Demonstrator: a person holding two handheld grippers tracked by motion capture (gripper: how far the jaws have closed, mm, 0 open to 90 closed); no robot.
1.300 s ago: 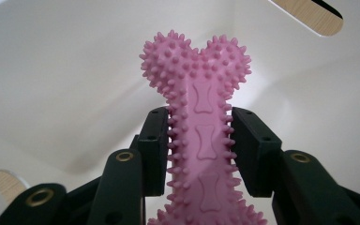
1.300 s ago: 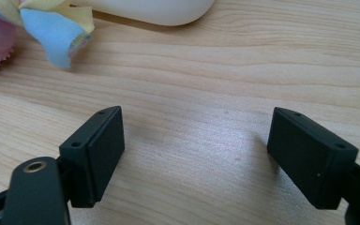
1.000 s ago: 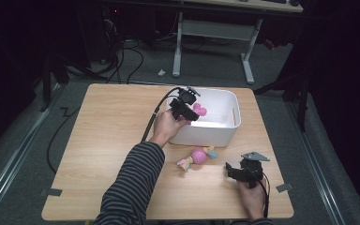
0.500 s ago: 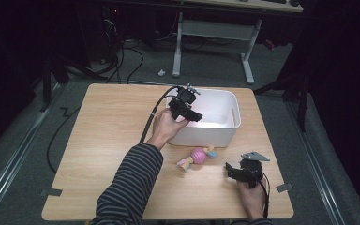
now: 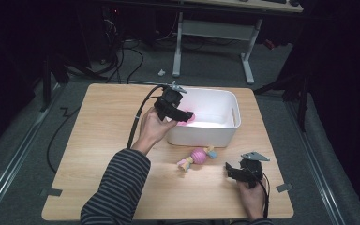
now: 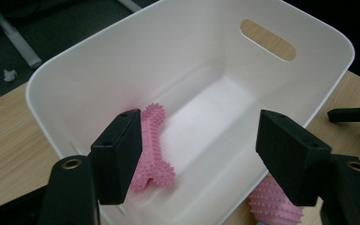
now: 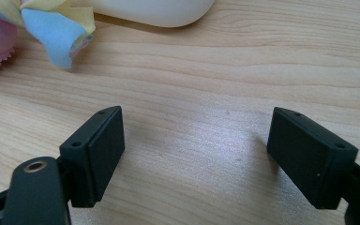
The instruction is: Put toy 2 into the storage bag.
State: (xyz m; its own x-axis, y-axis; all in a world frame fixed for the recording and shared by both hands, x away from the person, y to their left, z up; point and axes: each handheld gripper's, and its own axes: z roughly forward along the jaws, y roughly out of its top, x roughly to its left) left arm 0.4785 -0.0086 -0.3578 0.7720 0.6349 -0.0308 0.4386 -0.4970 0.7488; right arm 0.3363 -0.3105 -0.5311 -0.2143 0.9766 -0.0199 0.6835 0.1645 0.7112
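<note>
A pink spiky bone toy (image 6: 152, 154) lies on the floor of the white bin (image 5: 215, 133), near its left wall. My left gripper (image 6: 199, 159) hovers above that end of the bin (image 6: 98, 65). Its jaws have just been opening and now stand wide with nothing between the pads; the bone lies below them. In the high view the left gripper (image 5: 185, 115) sits over the bin's left rim. A pink spiky ball with cloth tails (image 5: 198, 155) rests on the table in front of the bin. My right gripper (image 5: 229, 171) rests open on the wood, right of the ball toy (image 7: 56, 28).
The bin has a slot handle (image 6: 267, 40) in its far wall. The wooden table (image 5: 103, 140) has bare room to the left of the bin. A cable (image 5: 138, 117) trails from the left gripper. A desk frame (image 5: 211, 47) stands on the floor behind the table.
The left gripper held the pink bone over the bin; its jaws have spread and the bone now lies inside. The left hand drew back slightly leftward. The right gripper has kept still.
</note>
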